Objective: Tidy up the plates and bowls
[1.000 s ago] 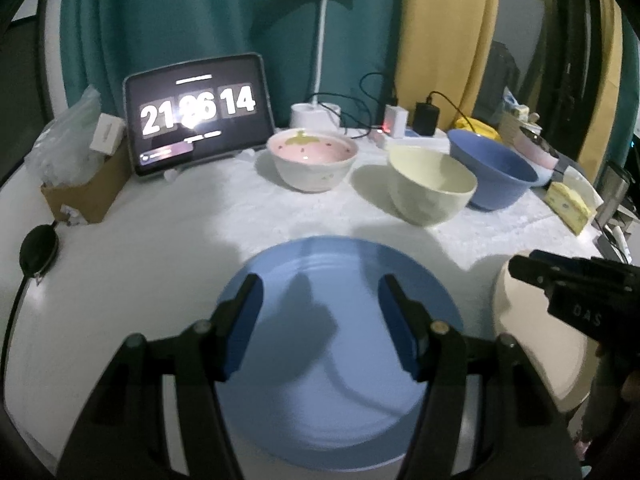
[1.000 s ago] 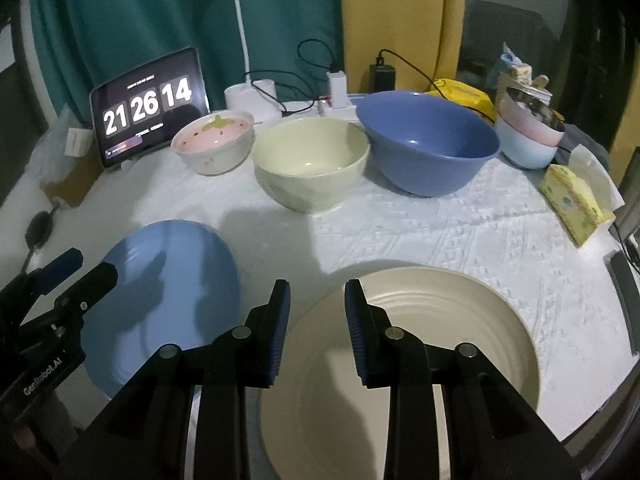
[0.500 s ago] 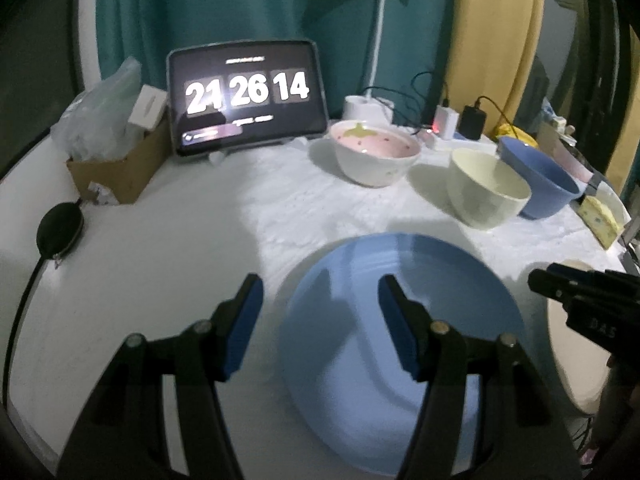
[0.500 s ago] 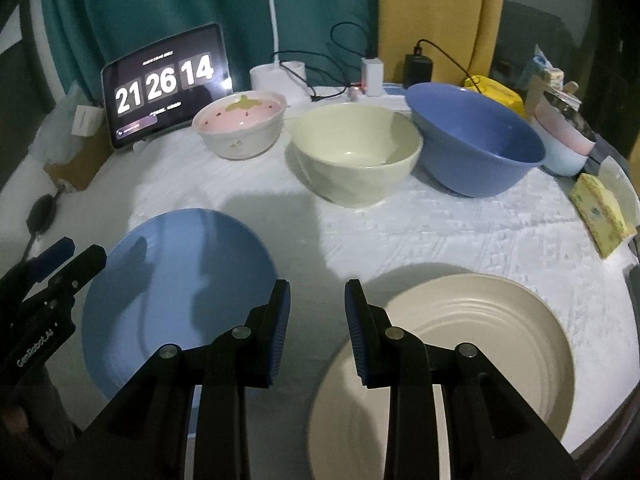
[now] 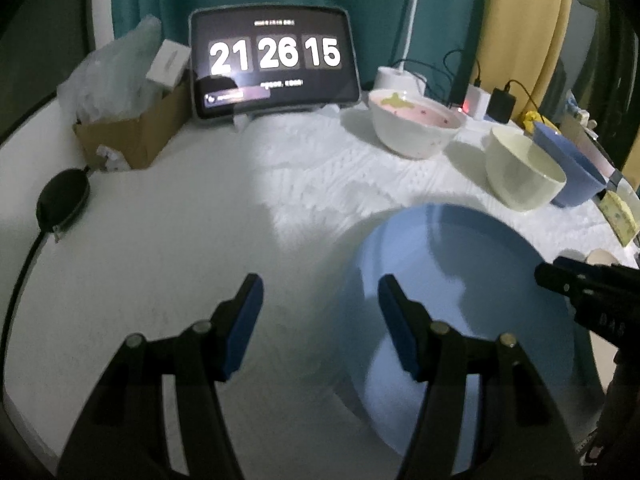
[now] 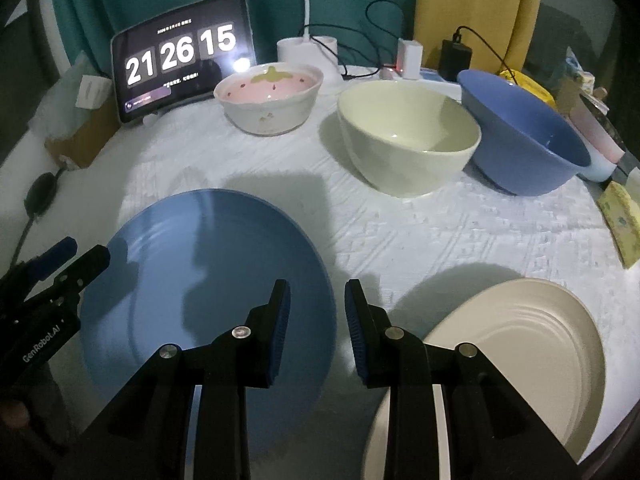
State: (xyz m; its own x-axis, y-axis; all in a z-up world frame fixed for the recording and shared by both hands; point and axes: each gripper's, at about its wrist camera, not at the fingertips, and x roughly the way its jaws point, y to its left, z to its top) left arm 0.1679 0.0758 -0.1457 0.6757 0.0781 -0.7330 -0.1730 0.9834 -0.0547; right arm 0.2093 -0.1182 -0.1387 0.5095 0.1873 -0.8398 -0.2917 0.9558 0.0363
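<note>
A blue plate (image 5: 460, 280) (image 6: 208, 264) lies flat on the white tablecloth, and a cream plate (image 6: 520, 340) lies to its right. Behind them stand a pink strawberry bowl (image 6: 272, 96), a cream bowl (image 6: 408, 136) and a blue bowl (image 6: 520, 132). My left gripper (image 5: 320, 284) hovers open over the blue plate's left rim, holding nothing. My right gripper (image 6: 318, 286) hovers over the blue plate's right edge, beside the gap between the two plates. Its jaws stand narrowly apart with nothing between them.
A tablet clock (image 5: 274, 62) and a cardboard box (image 5: 132, 136) stand at the back left. A lamp base (image 6: 306, 50) and chargers (image 6: 410, 58) with cables line the back. A black puck (image 5: 62, 200) on a cable lies left. A yellow sponge (image 6: 622, 220) and stacked small bowls (image 6: 596, 144) sit far right.
Both grippers have moved left and slightly down. The left went from over the blue plate's middle to its left rim, the right from over the cream plate toward the blue plate. Jaw openings are unchanged.
</note>
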